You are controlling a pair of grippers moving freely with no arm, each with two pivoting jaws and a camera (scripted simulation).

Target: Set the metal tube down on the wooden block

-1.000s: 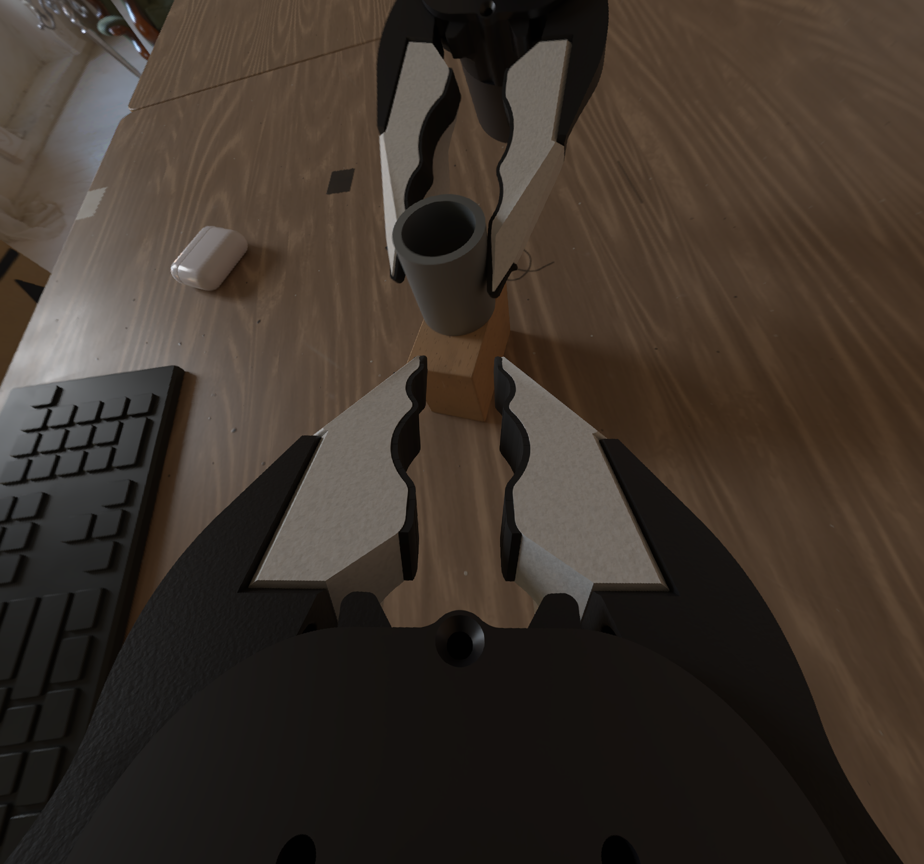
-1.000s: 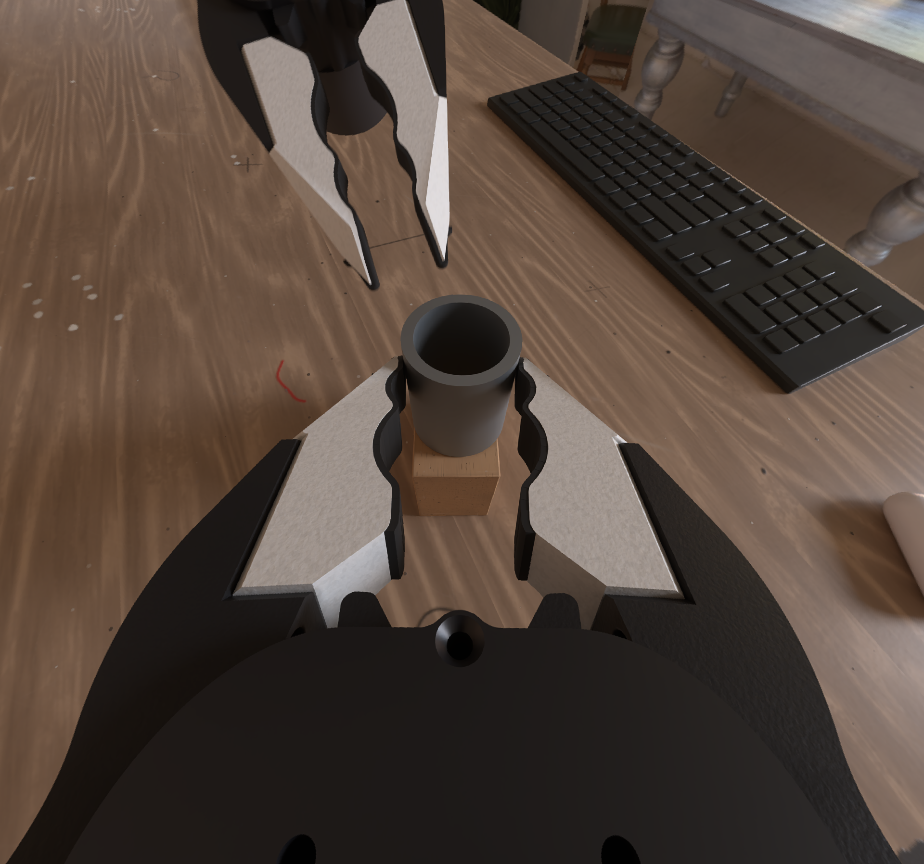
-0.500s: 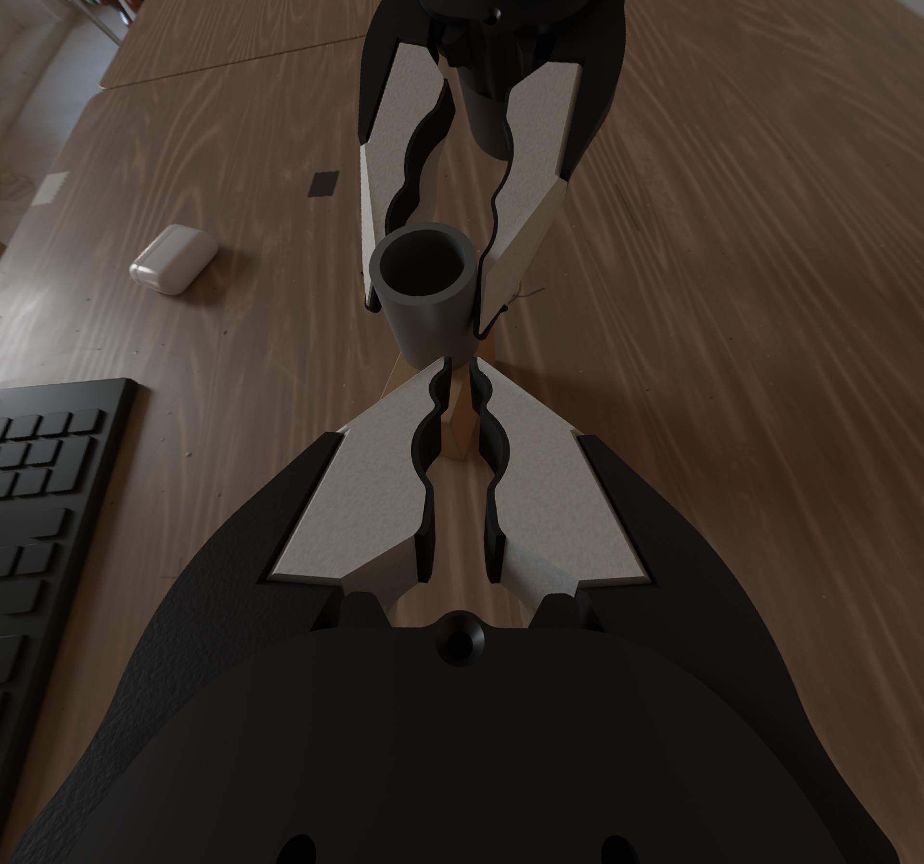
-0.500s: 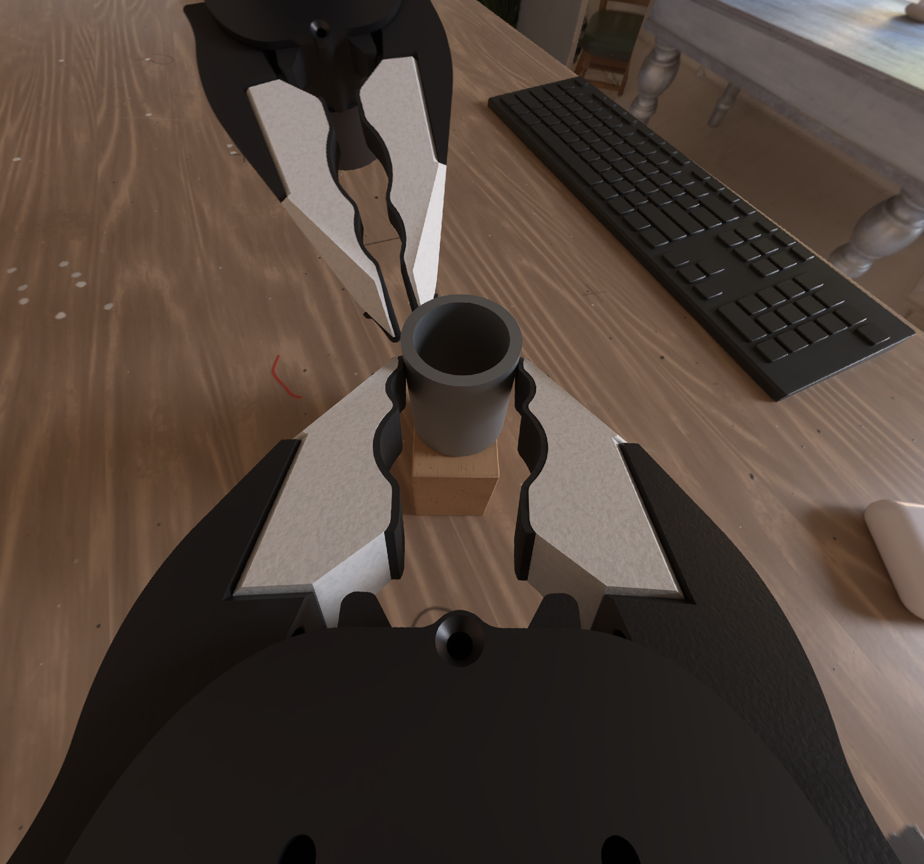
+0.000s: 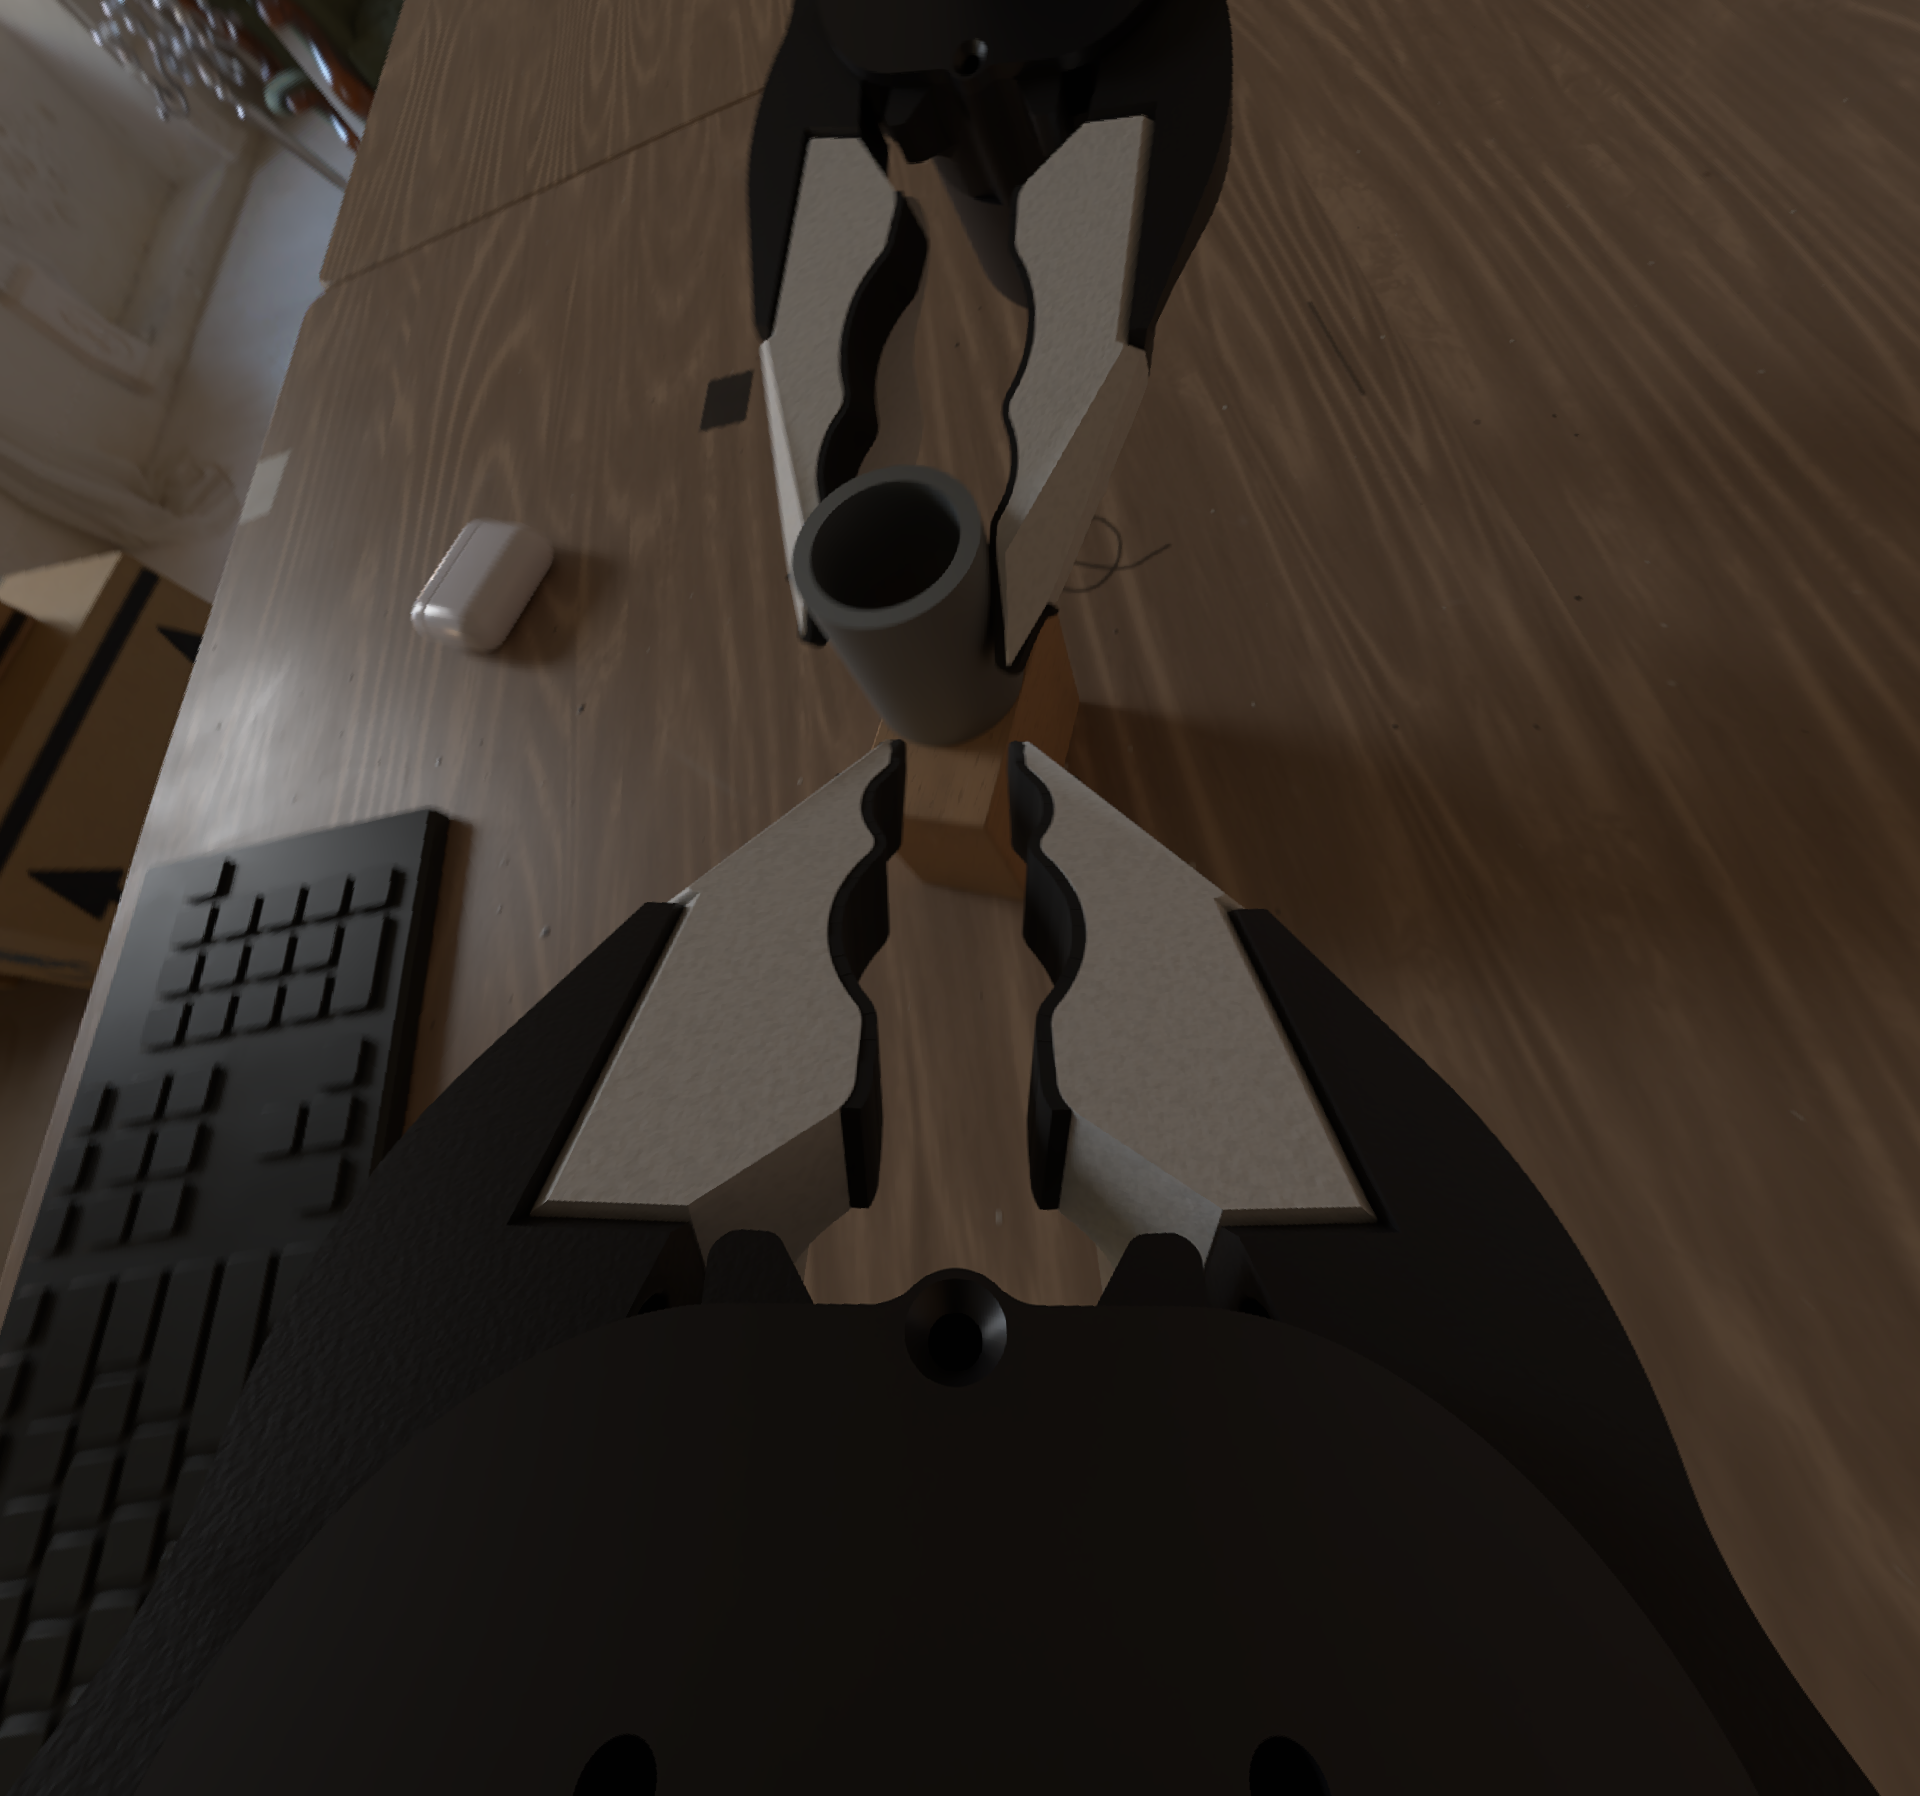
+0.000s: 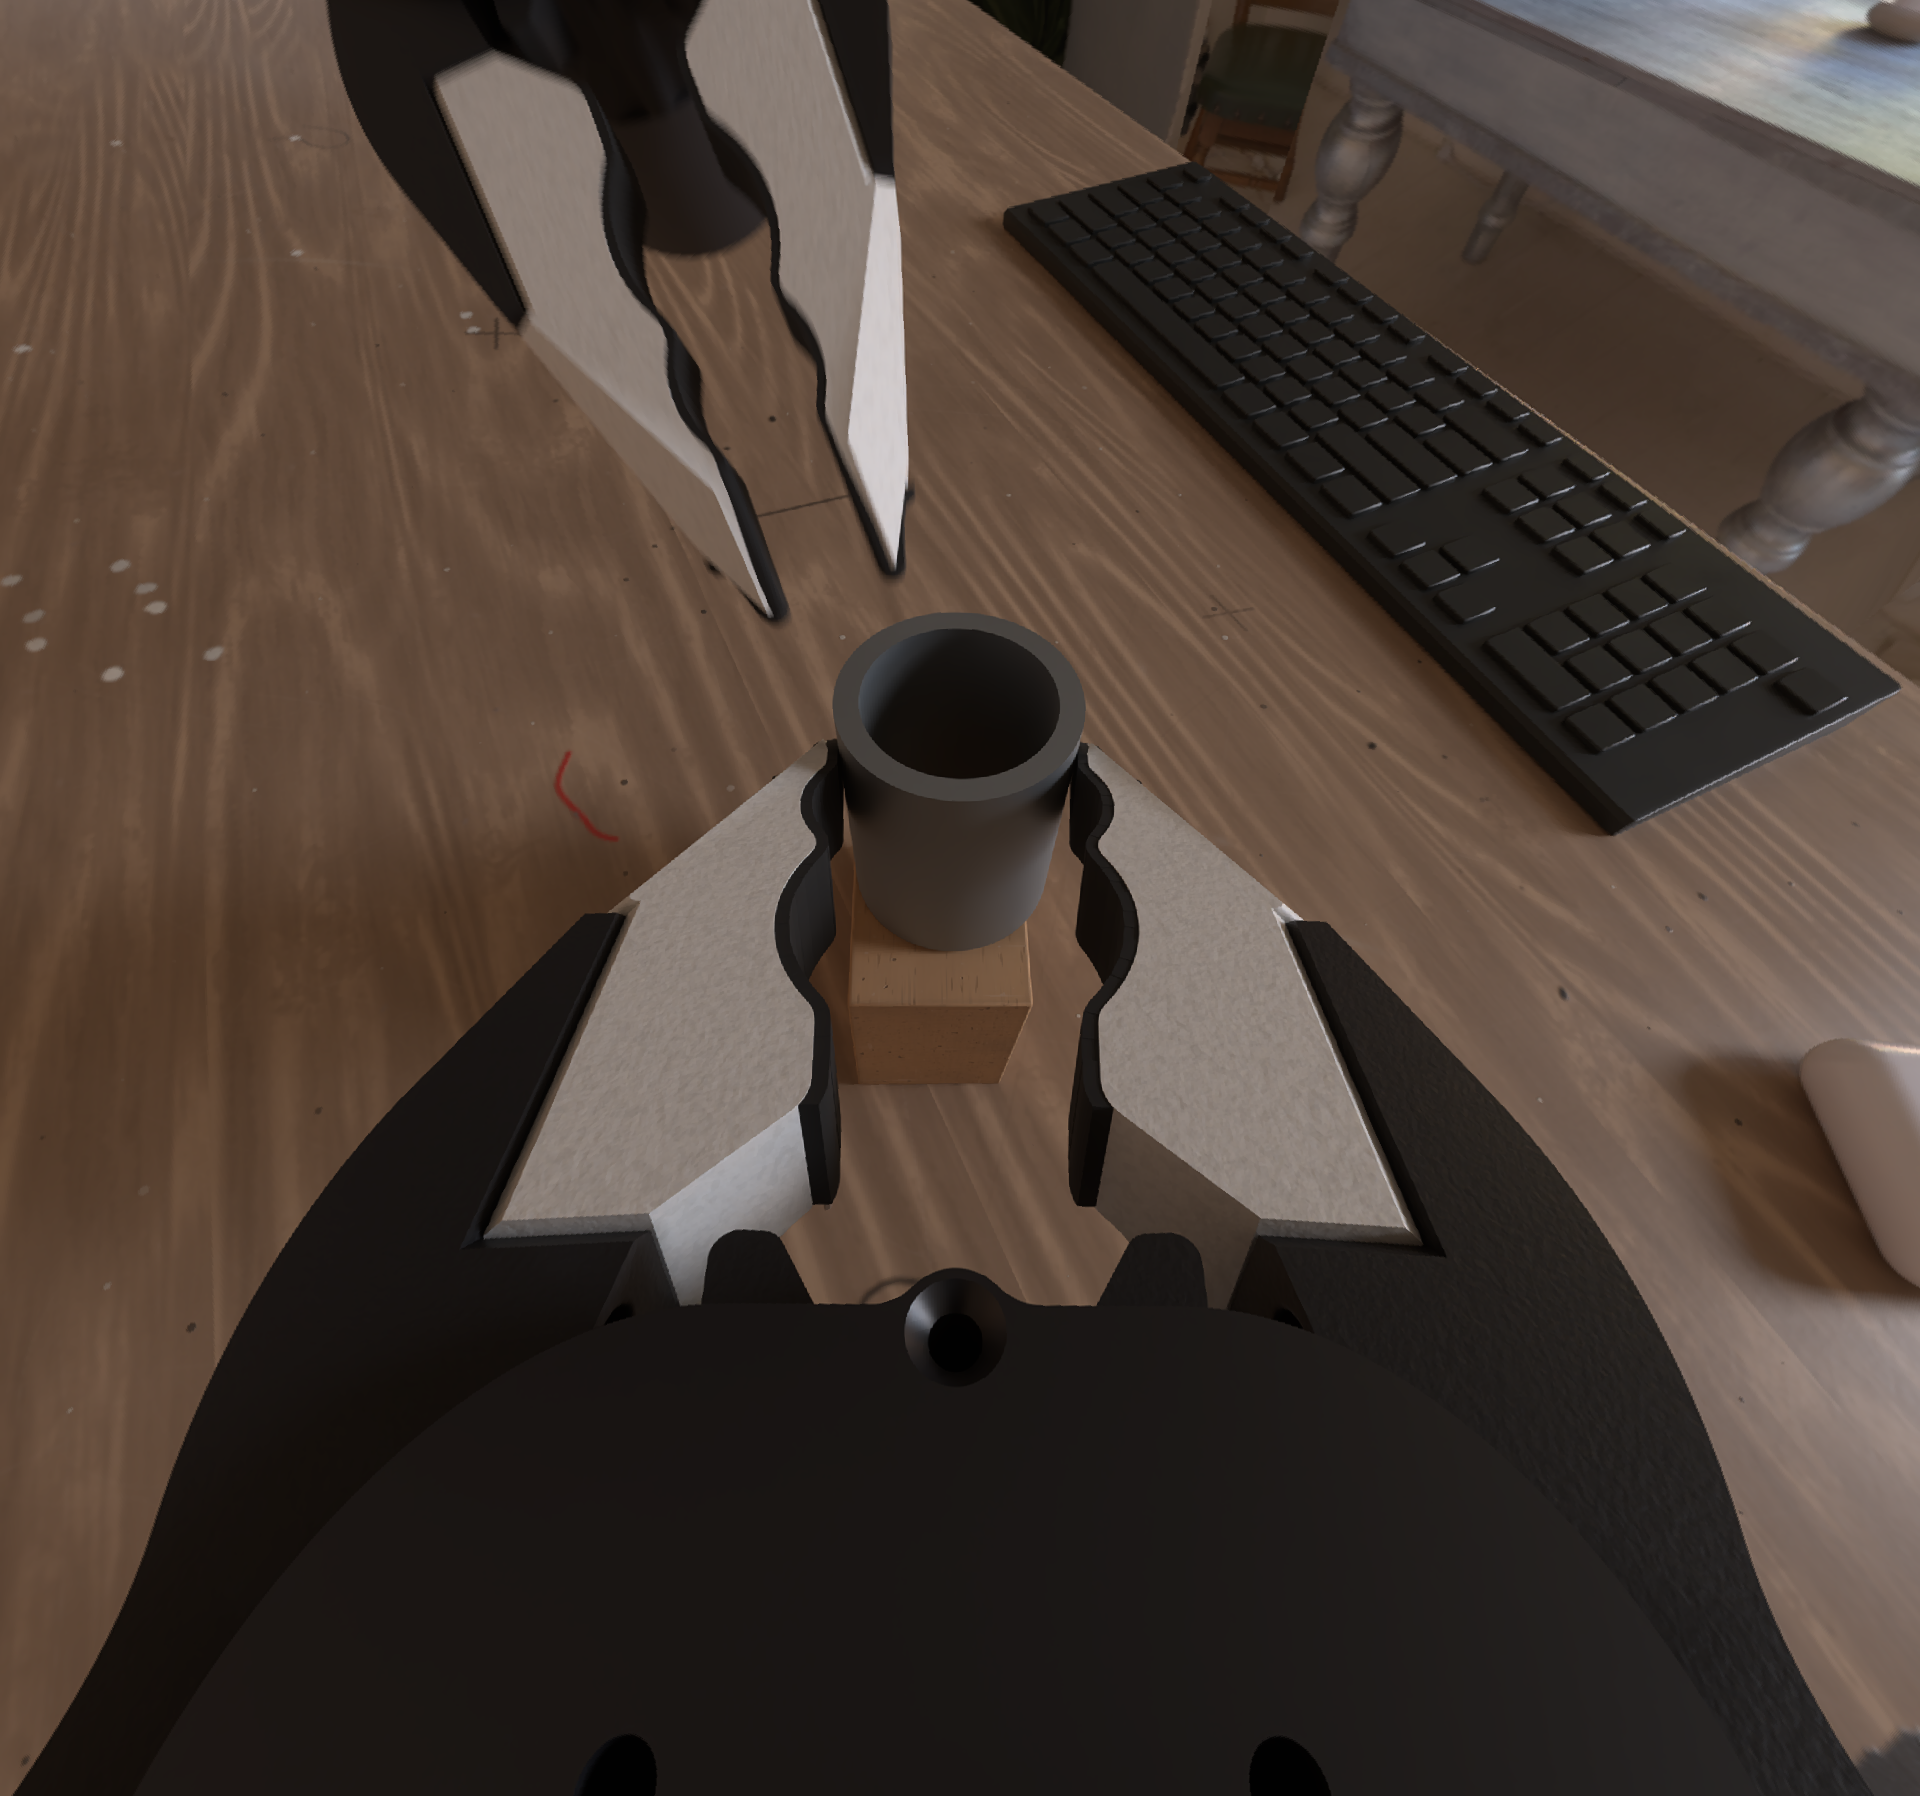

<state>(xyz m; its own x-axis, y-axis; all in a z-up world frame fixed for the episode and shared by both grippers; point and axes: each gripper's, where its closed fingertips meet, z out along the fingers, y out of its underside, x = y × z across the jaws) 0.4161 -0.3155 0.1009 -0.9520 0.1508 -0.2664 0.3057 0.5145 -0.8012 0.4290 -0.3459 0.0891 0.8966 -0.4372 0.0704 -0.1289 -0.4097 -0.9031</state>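
Observation:
A dark grey metal tube (image 6: 956, 790) stands upright with its lower end on the top of a small wooden block (image 6: 940, 1019) on the wooden table. My right gripper (image 6: 954, 780) is shut on the tube, one finger against each side. In the left wrist view the tube (image 5: 899, 603) and block (image 5: 951, 827) show just past my left gripper (image 5: 954, 759), with the right gripper (image 5: 914, 640) beyond. My left gripper is open and empty. Its tips straddle the near end of the block. It also shows in the right wrist view (image 6: 831, 583), raised behind the tube.
A black keyboard (image 6: 1434, 458) lies to the right of the block in the right wrist view, and shows in the left wrist view (image 5: 208, 1123). A white earbud case (image 5: 480, 585) lies near it. A grey table with turned legs (image 6: 1662, 84) stands off the table's edge.
My left gripper narrowed close to the tube, then opened again and drew back from it. The right gripper, the tube and the block have kept their places.

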